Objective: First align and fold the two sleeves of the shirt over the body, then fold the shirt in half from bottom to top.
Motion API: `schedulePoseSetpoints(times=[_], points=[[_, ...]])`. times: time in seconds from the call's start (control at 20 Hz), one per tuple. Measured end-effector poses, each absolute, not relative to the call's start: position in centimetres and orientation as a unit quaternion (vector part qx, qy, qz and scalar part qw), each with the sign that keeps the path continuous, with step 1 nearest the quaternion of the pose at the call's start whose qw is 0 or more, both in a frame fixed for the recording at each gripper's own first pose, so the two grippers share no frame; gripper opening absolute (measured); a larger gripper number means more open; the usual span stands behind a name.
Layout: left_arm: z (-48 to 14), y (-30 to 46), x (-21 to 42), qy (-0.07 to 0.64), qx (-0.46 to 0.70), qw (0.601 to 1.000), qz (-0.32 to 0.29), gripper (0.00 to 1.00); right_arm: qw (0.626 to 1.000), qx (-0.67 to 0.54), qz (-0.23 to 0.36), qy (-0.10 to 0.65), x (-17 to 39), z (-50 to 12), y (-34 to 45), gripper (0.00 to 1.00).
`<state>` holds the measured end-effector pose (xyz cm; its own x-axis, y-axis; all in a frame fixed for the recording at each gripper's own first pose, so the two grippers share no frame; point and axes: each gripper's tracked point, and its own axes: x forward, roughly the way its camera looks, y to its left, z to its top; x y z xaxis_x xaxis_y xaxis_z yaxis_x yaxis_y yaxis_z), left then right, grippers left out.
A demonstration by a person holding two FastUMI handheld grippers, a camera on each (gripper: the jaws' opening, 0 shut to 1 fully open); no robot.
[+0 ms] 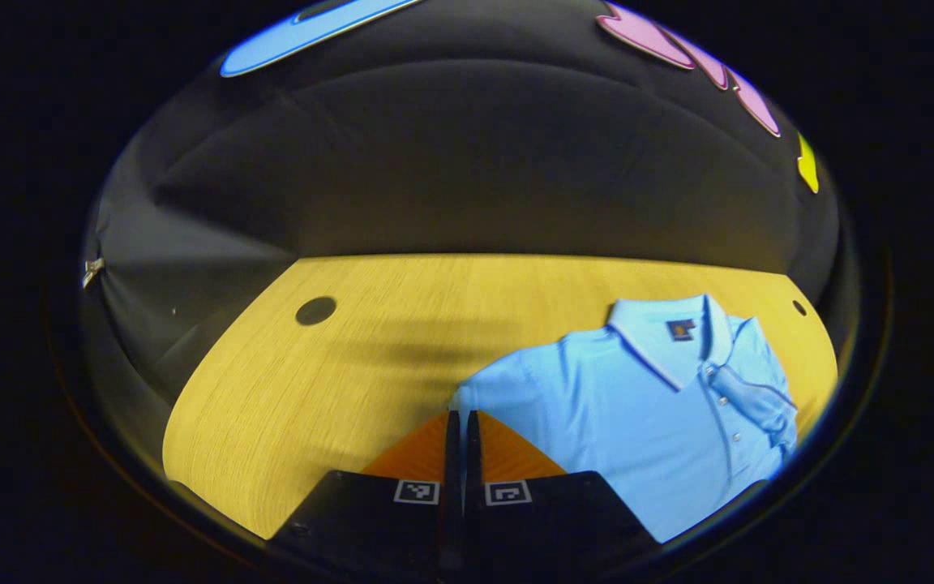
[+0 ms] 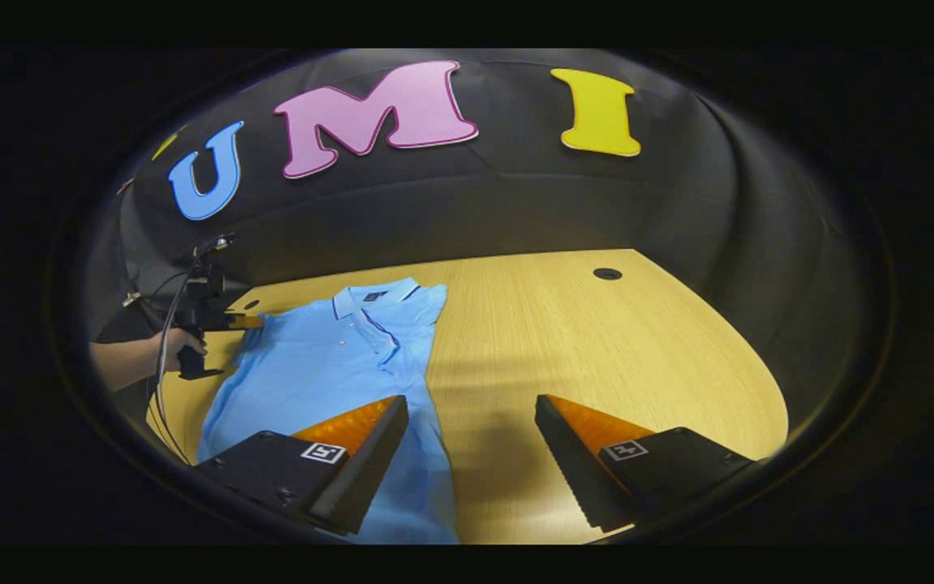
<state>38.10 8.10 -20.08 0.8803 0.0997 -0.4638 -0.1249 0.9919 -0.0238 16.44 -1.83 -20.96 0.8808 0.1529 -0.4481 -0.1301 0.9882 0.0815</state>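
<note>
Two grippers work over a light wooden table [image 2: 597, 341] where a light blue polo shirt [image 2: 329, 365] lies flat, collar toward the booth wall. The left gripper [image 1: 462, 422] has its fingers pressed together at the edge of the shirt's sleeve; whether cloth is pinched between them cannot be told. In the right gripper view it sits at the shirt's far side, held by a hand [image 2: 179, 345] trailing cables. The right gripper [image 2: 471, 422] hovers with fingers wide apart, straddling the shirt's near edge. One dark round hole [image 2: 607, 273] marks the bare tabletop beyond
</note>
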Motion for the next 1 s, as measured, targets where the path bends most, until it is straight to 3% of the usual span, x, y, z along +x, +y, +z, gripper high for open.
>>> schedulePoseSetpoints(times=[0.45,0.55,0.6,0.75,0.9,0.95,1.0], points=[[-13.4,-10.5,36.9,0.195,-0.045,0.975,-0.092,0.06,0.974,0.022,0.054,0.218,14.0,-19.7,-3.9,0.99],[-13.0,-12.4,36.2,0.194,-0.058,0.974,-0.105,0.13,0.975,0.022,0.051,0.216,13.0,-19.4,-4.3,0.98],[-12.8,-12.7,35.8,0.192,-0.066,0.974,-0.105,0.22,0.975,0.023,0.051,0.214,12.5,-19.3,-4.5,0.98],[-12.1,-11.0,33.9,0.183,-0.083,0.976,-0.085,0.85,0.976,0.024,0.049,0.213,11.0,-19.2,-4.5,0.98],[-11.6,-7.7,30.1,0.171,-0.085,0.98,-0.061,0.94,0.975,0.021,0.05,0.217,9.0,-19.4,-4.0,0.98],[-11.7,-6.6,28.2,0.172,-0.082,0.98,-0.054,0.91,0.974,0.022,0.053,0.221,8.2,-19.6,-3.7,0.98],[-12.0,-5.5,26.0,0.175,-0.077,0.98,-0.048,0.97,0.972,0.023,0.057,0.226,7.4,-19.9,-3.2,0.98]])
